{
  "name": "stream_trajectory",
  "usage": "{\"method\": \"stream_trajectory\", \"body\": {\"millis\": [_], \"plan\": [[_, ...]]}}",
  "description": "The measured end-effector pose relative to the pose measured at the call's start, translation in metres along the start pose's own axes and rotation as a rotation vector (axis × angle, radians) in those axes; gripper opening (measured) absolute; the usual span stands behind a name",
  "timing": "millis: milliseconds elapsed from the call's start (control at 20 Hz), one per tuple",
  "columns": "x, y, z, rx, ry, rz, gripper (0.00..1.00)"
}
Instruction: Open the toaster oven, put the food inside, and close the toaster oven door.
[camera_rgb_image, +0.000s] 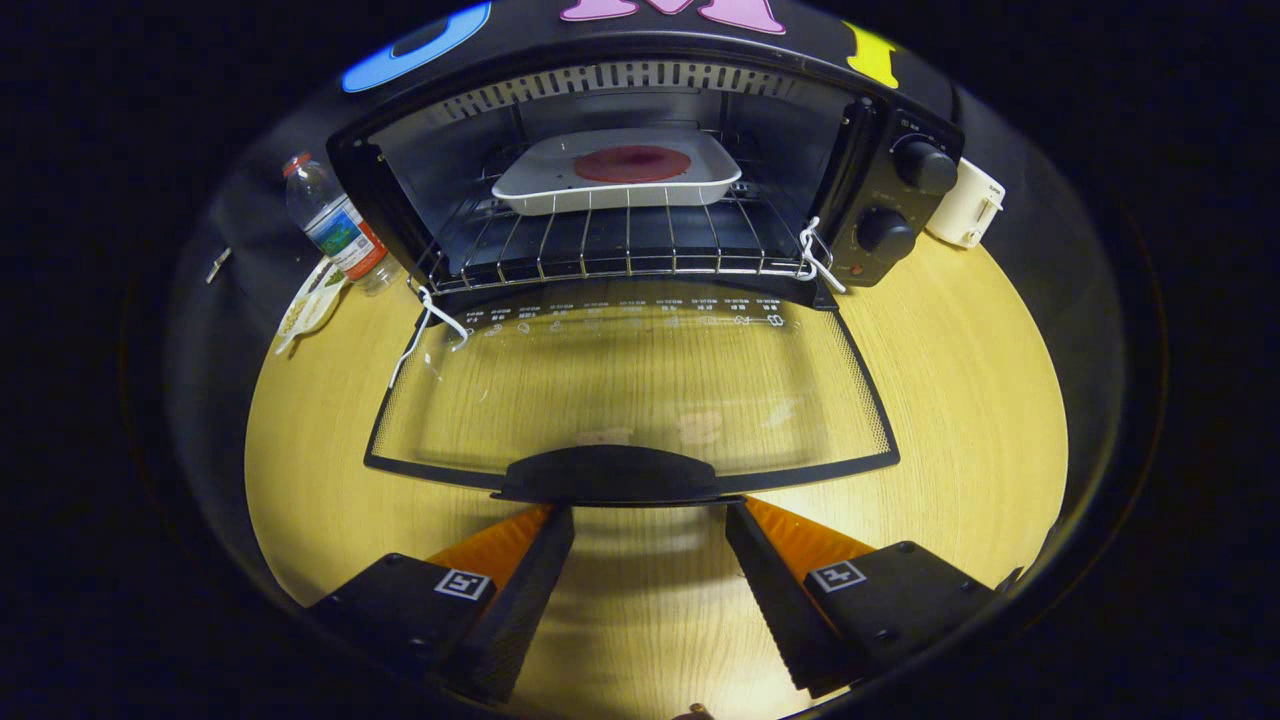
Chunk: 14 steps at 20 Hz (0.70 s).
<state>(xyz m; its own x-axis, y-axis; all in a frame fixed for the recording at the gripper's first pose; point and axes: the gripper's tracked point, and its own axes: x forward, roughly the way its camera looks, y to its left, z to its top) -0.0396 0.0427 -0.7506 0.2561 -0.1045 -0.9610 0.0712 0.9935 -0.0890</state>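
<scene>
The black toaster oven (880, 200) stands on the wooden table with its glass door (630, 390) folded down flat toward me. Inside, on the wire rack (620, 245), rests a white rectangular dish (540, 185) with a round reddish piece of food (632, 164) in it. The door's dark handle (610, 475) lies just ahead of my fingertips. My gripper (650, 515) is open, with only bare table between its fingers, which stand just short of the handle.
A plastic water bottle (335, 225) and a white packet (310, 305) lie left of the oven. A white appliance (965, 205) stands behind the oven's right side. White cords (425, 330) hang at the door hinges. The wooden table (960, 400) spreads on both sides of the door.
</scene>
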Motion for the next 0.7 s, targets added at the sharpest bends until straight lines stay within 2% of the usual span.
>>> {"method": "stream_trajectory", "body": {"millis": [300, 700], "plan": [[-0.031, 0.001, 0.014, -0.016, -0.094, 0.022, 0.99], [-0.086, 0.012, 0.054, -0.004, -0.267, 0.078, 0.99]]}}
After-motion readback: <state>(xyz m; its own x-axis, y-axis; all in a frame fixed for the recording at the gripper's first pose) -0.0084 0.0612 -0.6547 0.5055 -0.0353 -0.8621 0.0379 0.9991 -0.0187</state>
